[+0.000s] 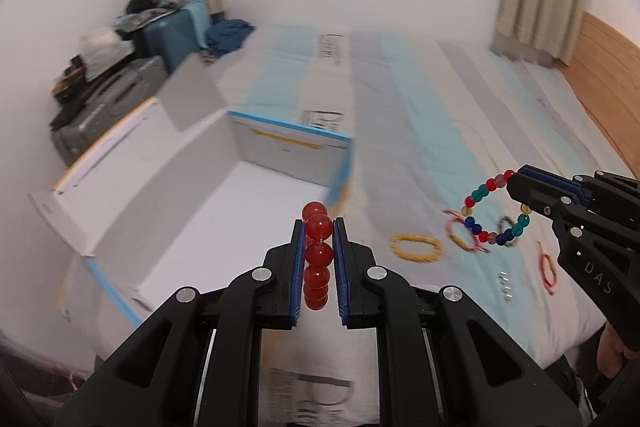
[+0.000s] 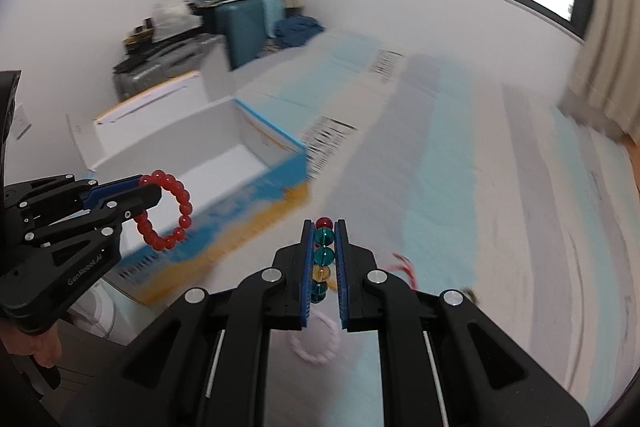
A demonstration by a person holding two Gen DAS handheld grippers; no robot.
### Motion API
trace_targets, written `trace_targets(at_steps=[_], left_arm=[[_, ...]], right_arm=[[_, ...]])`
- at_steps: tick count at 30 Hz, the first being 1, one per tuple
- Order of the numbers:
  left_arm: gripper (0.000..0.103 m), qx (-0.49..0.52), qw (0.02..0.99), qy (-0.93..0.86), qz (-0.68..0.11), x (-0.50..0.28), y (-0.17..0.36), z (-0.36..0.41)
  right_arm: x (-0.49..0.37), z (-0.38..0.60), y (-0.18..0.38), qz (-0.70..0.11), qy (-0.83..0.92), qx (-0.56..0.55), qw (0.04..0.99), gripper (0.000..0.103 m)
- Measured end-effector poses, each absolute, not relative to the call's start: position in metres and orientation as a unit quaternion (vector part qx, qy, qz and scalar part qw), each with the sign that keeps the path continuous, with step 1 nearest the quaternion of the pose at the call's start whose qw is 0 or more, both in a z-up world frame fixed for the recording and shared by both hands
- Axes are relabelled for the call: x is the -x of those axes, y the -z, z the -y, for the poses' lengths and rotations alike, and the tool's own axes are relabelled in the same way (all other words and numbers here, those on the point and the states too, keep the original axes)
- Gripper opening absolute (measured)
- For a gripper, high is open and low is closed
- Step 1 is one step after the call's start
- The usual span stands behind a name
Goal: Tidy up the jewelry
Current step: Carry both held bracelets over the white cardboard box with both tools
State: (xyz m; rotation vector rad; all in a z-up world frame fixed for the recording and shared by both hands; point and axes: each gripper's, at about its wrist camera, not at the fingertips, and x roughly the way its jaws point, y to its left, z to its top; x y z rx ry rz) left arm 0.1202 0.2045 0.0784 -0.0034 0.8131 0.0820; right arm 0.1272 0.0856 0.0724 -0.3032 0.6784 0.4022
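Presently, from the left wrist: the left gripper point(image 1: 319, 233) is clamped on a red bead bracelet point(image 1: 318, 255) above the white box point(image 1: 192, 187), whose visible floor looks bare. A yellow bracelet point(image 1: 416, 247) and others lie on the bed point(image 1: 460, 99), unsorted.

From the right wrist: the right gripper point(image 2: 324, 233) is closed on a multicoloured bead bracelet point(image 2: 323, 259), held over the bed beside the box; judged early in the task.
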Motion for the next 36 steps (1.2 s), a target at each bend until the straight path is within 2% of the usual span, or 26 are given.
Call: trace_targets(at_steps=[8,15,36], left_arm=[[0.013,0.024,0.912,-0.084,-0.401,-0.119,-0.084,-0.276],[0.013,0.05,0.898,-0.095,-0.426,-0.128,-0.068,-0.321],[0.013,0.071,0.829,-0.062,-0.55,-0.178,0.017,-0.358]], right_arm=[[-0.143,-0.181,-0.072,-0.324,-0.256,0.186,0.892,0.009],[-0.162,-0.233,-0.057,-0.347,-0.292,0.208,0.867,0.009],[-0.224,-0.294,0.052,-0.5,-0.331,0.29,0.746,0.009]])
